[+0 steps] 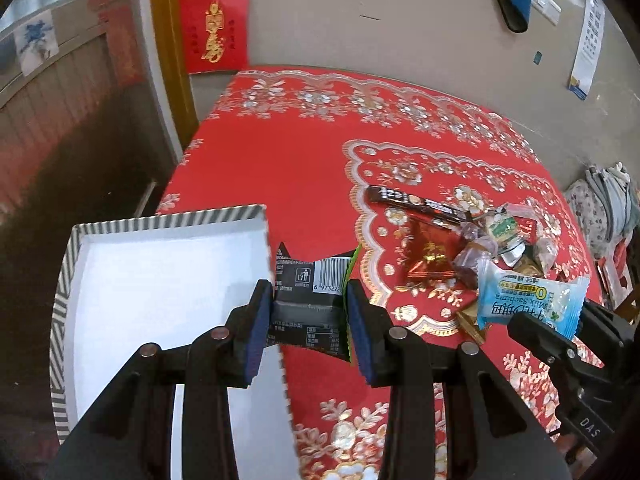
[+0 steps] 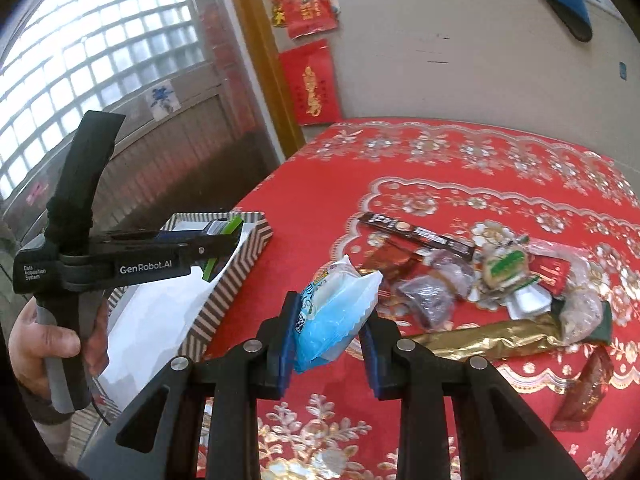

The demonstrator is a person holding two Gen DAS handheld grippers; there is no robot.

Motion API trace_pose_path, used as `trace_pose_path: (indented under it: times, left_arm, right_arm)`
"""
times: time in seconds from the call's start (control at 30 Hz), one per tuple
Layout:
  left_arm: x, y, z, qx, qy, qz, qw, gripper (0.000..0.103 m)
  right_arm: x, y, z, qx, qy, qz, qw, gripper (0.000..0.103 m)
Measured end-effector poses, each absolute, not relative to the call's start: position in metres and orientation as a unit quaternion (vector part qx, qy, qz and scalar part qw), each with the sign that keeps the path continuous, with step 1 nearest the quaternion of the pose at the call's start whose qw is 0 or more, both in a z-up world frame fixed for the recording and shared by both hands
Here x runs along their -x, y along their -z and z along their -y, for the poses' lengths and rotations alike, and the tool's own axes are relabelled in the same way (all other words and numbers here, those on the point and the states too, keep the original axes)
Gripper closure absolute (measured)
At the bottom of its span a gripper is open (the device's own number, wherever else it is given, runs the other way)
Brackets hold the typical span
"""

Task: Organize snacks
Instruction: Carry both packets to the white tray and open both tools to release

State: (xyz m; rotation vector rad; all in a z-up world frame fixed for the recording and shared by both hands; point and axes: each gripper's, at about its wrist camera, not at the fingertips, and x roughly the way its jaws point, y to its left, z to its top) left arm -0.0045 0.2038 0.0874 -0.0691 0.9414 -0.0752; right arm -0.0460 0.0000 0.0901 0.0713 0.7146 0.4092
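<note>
Black wrapper [image 1: 306,304] is clamped in the left tongs [image 1: 307,320] beside the striped box [image 1: 64,264]; the blue packet [image 2: 336,320] is clamped in the right tongs [image 2: 330,344]. Each snack should be carried over the rim before release.

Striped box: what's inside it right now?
The striped box shows only a bare white floor. The left gripper holds a black packet over its right rim. The gripper's body hides the box's near part, so that cannot be checked.
</note>
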Motion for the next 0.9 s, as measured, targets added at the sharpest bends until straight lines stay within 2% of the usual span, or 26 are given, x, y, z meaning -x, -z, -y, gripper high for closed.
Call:
trace_pose_path:
  times: [0.9]
  left_arm:
    - [0.006,-0.056,-0.323,0.071,-0.059,-0.472,0.877,0.068]
  right_arm:
    - [0.006,-0.089,-0.136,0.033,-0.282,-0.355,0.891,0.074]
